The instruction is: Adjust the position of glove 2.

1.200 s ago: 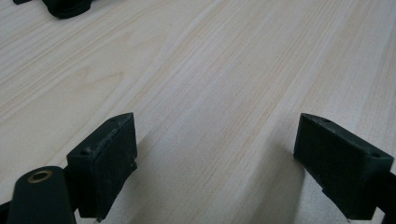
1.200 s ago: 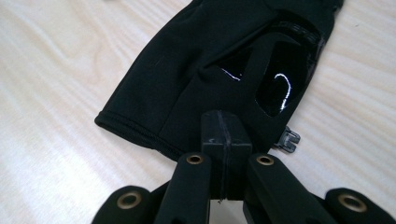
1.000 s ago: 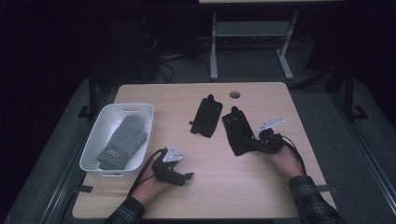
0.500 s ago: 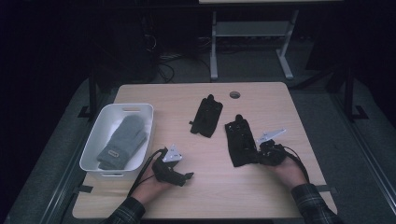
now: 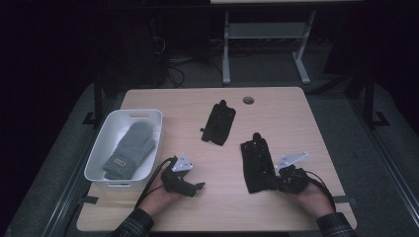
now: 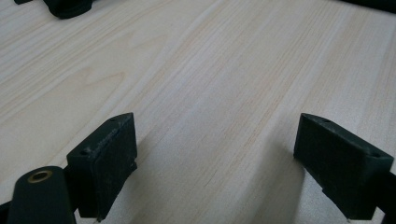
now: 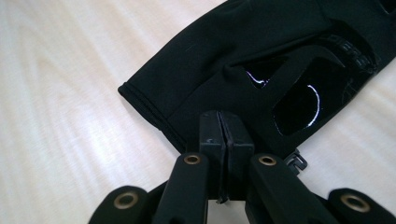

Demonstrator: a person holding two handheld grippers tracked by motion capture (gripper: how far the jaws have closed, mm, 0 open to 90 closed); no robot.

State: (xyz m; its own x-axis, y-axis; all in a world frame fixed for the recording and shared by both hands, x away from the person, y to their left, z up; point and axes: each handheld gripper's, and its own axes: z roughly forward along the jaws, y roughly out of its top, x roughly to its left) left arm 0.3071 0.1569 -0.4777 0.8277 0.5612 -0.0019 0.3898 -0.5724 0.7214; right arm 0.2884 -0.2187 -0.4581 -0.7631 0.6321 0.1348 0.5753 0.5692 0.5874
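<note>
The right gripper has its two black jaws pressed together on the cuff edge of a black fabric glove with glossy printed patches. In the right gripper view, the pads meet with only a thin fold of the cuff between them, and the rest of this black glove stretches away toward 1 o'clock over the light wooden table. In the high view this glove lies flat at about 4 o'clock from the table centre, its fingers pointing to 12 o'clock and its cuff at the 6 o'clock end, where the right hand holds the gripper.

The left gripper rests at about 7 o'clock on the table. Its jaws are spread wide. In the left gripper view there is nothing between the two pads, just bare wood grain.

A second black glove lies near the table centre, well apart from the first one, at about 11 o'clock from it. A white rectangular plastic bin stands at the 9 o'clock edge of the table, just beside the left gripper. Inside it lies a grey knitted mitten with a small label near its cuff.
</note>
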